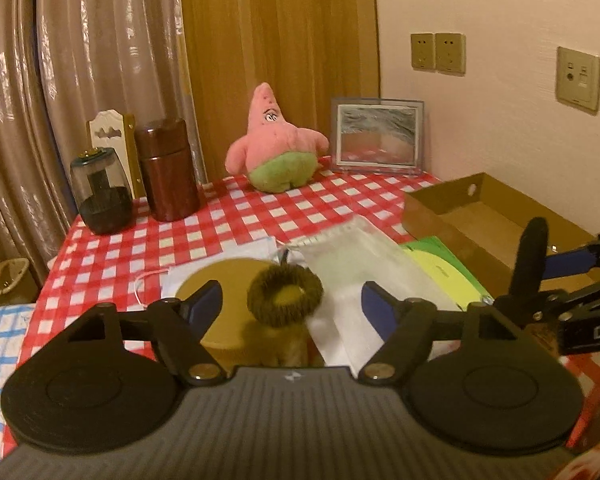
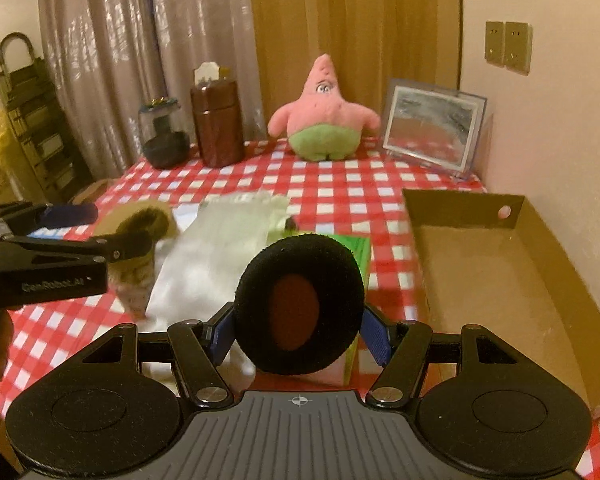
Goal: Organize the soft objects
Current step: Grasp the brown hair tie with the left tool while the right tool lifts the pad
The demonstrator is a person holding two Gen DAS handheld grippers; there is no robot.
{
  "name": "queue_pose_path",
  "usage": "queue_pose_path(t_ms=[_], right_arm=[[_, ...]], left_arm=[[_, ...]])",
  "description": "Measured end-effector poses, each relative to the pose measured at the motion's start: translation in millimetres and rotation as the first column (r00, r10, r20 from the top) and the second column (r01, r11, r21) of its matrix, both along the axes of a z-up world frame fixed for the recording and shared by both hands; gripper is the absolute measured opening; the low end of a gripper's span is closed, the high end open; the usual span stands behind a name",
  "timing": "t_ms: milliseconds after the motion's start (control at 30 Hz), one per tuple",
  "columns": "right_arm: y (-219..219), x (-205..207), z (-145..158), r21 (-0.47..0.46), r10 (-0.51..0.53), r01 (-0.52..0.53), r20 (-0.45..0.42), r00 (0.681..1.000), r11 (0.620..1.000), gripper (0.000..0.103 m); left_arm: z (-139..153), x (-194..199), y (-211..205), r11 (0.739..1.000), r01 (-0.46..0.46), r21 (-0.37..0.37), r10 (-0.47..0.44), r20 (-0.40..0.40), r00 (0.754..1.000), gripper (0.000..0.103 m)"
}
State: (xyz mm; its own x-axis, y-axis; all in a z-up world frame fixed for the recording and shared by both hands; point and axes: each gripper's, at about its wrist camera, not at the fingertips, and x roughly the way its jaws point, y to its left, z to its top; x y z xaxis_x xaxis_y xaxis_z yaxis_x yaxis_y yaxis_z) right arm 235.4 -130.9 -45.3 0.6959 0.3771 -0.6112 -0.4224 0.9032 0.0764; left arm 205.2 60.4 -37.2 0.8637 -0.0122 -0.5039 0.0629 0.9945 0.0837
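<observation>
1. Two tongs are mine: my right gripper (image 2: 298,330) is clamped on a black foam ring (image 2: 299,304), low centre of the right view; in the left view it shows edge-on at the right
2. My left gripper (image 1: 292,304) has its jaws spread wide and holds nothing; a brown fuzzy ring (image 1: 285,297) sits between the tips, low centre of the left view, apparently atop a small plush toy
3. That ring looks light and squashy; I judge it will give under the pads, so I would pinch across its rim, not the hollow middle
4. White pouch (image 1: 352,276) and green sheets (image 1: 448,272) lie flat just behind it; thin, limp, likely slippery
5. Box (image 2: 496,280) stands open at the right of the right view, a fair home for the soft bits
6. Pink plush (image 2: 324,116) sits upright at the upper centre, near a picture frame (image 2: 432,128); bulky but light, best taken by an arm
</observation>
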Motion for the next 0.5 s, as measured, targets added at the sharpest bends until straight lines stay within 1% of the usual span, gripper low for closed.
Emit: queue_pose_path(t_ms=[67, 100, 167, 267, 333, 400, 433, 500], right_arm=[[0.7, 2.3, 1.4, 0.005, -0.006, 0.006, 0.004, 1.0, 1.0, 0.065], [0.9, 3.6, 1.8, 0.005, -0.008, 0.008, 0.006, 1.0, 1.0, 0.065], [1.7, 5.0, 1.7, 0.006, -0.009, 0.009, 0.007, 1.0, 1.0, 0.065], [1.5, 6.1, 1.7, 0.005, -0.01, 0.01, 0.007, 1.0, 1.0, 0.065], [1.6, 7.9, 1.0, 0.006, -0.013, 0.013, 0.006, 1.0, 1.0, 0.065], [2.1, 7.8, 0.0, 0.007, -0.016, 0.016, 0.005, 1.0, 1.0, 0.065], [2.0, 8.2, -0.1, 0.009, -0.018, 0.018, 0.004, 1.0, 1.0, 0.065], [1.5, 8.0, 0.3, 0.011, -0.022, 0.022, 0.005, 1.0, 1.0, 0.065]], left_arm=[[-0.7, 8.7, -0.2, 1.0, -0.008, 0.009, 0.008, 0.004, 1.0, 0.068], [-1.6, 13.2, -0.5, 1.0, -0.013, 0.015, 0.013, 0.002, 1.0, 0.064], [-4.9, 20.6, -0.1, 0.999, -0.024, 0.027, 0.024, -0.004, 1.0, 0.062], [-10.2, 28.0, 1.2, 0.999, -0.037, 0.028, 0.038, -0.022, 0.999, 0.054], [-12.6, 30.4, 2.5, 0.999, -0.041, 0.03, 0.042, -0.028, 0.999, 0.045], [-15.2, 30.5, 2.5, 0.999, -0.044, 0.029, 0.045, -0.032, 0.998, 0.041], [-16.0, 30.8, 2.9, 0.999, -0.044, 0.031, 0.045, -0.035, 0.998, 0.036], [-16.8, 30.4, 3.8, 0.999, -0.046, 0.028, 0.047, -0.035, 0.998, 0.031]])
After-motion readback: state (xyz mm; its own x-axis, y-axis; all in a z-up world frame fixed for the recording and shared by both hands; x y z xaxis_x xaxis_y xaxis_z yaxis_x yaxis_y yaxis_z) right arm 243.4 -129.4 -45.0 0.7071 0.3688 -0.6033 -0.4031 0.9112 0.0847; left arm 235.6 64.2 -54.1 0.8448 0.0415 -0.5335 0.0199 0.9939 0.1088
